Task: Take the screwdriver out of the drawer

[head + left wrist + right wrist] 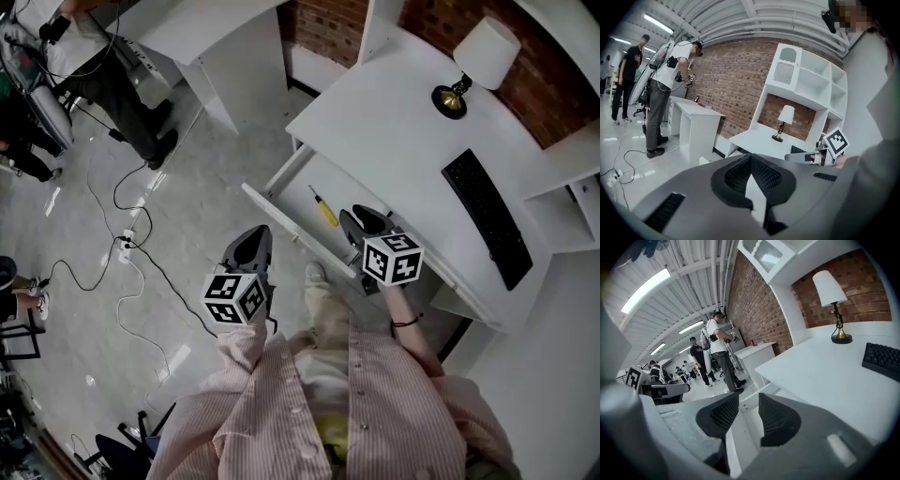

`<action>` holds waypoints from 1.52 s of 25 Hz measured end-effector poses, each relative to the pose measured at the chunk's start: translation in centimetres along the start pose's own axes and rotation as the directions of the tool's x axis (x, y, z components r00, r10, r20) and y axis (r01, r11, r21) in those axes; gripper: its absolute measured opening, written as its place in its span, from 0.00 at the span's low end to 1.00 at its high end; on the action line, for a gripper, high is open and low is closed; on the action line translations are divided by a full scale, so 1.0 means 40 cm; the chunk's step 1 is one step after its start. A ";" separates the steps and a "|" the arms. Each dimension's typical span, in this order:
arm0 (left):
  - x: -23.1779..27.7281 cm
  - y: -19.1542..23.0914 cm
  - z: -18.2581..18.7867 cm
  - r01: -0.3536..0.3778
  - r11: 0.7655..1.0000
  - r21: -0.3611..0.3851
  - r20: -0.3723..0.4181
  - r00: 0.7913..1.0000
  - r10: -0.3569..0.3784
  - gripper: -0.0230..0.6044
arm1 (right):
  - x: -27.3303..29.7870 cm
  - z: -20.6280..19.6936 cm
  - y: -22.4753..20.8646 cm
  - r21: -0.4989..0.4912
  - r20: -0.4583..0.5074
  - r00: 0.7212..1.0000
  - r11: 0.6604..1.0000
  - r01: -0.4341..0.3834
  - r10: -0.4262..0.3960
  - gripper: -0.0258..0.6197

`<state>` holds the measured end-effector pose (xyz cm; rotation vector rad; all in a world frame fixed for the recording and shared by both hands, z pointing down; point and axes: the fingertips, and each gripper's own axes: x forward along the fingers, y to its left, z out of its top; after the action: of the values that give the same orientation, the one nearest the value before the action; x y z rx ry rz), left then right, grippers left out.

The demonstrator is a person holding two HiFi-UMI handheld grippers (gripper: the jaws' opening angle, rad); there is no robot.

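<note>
White desk (394,122) is sitting ahead of both grippers, its drawer (305,187) pulled open. Right gripper (364,223) is hovering over the drawer's near-right part, with keyboard (487,216) off to its right and lamp (478,61) far ahead. Its 2 jaws are standing a narrow gap apart, with nothing between them but drawer floor. Left gripper (251,246) is hanging outside the drawer, over the floor, jaw tips together and empty. Screwdriver (324,208), with a yellow handle, is lying flat in the drawer just left of the right gripper, not touched yet.

Risks, as I'm judging them: the narrow gap may be straddling the handle badly and nudging it aside. The round handle may be rolling off under 1 jaw. Nothing is steadying the drawer, so a bump on its wall could shift it.
</note>
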<state>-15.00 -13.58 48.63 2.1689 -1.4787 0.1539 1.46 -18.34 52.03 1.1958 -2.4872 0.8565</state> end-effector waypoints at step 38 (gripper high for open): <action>0.357 0.097 -0.117 0.067 0.992 -0.105 -0.254 0.963 -0.092 0.03 | 0.422 -0.378 -0.260 -0.176 -0.570 0.817 0.984 -0.020 -0.085 0.22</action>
<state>-11.87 -24.49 59.22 2.0391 -1.2256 0.3191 -1.56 -24.85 75.91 0.7640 -1.9850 0.8194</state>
